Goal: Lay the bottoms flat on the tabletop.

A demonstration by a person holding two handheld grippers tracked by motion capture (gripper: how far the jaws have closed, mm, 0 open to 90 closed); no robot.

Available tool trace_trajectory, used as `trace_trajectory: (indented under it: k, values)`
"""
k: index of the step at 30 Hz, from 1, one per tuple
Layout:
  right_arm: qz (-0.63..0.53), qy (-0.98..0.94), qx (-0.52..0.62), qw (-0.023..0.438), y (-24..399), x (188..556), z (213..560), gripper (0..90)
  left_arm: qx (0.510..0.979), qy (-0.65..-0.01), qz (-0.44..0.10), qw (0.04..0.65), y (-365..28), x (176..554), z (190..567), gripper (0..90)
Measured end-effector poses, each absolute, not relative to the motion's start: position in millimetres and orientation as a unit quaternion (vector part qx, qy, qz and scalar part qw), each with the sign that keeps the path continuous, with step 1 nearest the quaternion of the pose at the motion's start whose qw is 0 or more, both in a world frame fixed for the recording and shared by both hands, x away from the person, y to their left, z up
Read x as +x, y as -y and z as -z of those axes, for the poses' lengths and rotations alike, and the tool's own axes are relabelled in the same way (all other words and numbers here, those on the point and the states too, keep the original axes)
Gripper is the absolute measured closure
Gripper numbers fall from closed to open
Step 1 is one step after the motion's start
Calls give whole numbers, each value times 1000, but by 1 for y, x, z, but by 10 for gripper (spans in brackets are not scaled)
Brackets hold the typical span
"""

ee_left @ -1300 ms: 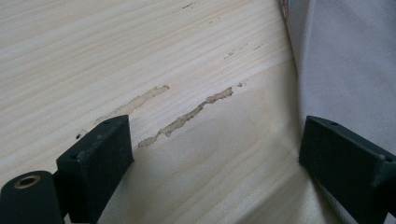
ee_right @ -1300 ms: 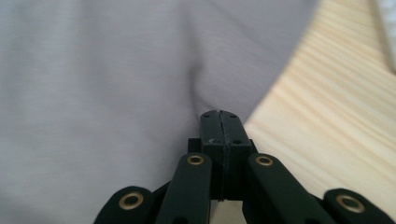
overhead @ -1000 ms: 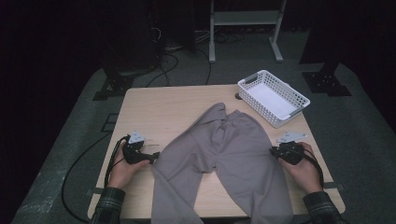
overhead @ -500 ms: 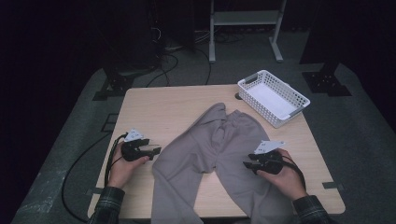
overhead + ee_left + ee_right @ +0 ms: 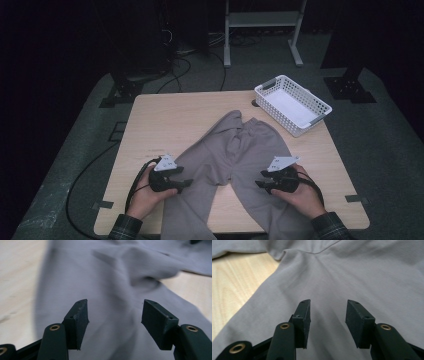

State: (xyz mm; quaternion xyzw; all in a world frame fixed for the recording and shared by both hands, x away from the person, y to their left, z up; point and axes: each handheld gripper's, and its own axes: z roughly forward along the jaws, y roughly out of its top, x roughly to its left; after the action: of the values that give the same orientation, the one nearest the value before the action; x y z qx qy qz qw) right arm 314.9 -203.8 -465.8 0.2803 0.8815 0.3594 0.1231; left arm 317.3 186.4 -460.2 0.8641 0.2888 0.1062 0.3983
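Grey trousers point(image 5: 235, 150) lie spread on the wooden table point(image 5: 170, 120), waist toward the far side, both legs hanging over the near edge. My left gripper point(image 5: 187, 184) sits at the outer edge of the left leg. Its jaws have just been closing and stand open point(image 5: 115, 312) over the cloth point(image 5: 105, 285), with no fold pinched between them. My right gripper point(image 5: 259, 184) hovers over the right leg. Its jaws have just been opening and stand apart point(image 5: 327, 312) above smooth cloth point(image 5: 362, 272), holding nothing.
A white slatted basket point(image 5: 275, 112) stands at the table's far right corner. Bare wood lies left of the trousers and between the two legs point(image 5: 227, 197). Cables trail from both grippers; a metal stand and dark floor lie beyond the table.
My left hand has slid right onto the edge of the left leg. My right hand has come in from the table's right side onto the right leg.
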Motion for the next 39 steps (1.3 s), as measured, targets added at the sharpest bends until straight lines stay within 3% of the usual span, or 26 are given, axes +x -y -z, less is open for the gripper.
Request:
trace_trajectory:
  k: [4,13,26,34,39]
  values:
    - [-359,-883,278,119,203,312,466,537,891,-266,-113,351,-177,310,471,382]
    - [-344,-901,242,105,189,305,472,503,898,-254,-107,343,-171,290,470,387]
    - [-345,-918,181,67,186,261,471,509,909,-218,-87,343,-163,241,470,381]
    - [-366,-909,190,62,191,264,467,498,900,-231,-83,359,-168,249,462,365]
    - [-369,-900,217,86,199,282,465,488,893,-243,-101,366,-172,267,453,364]
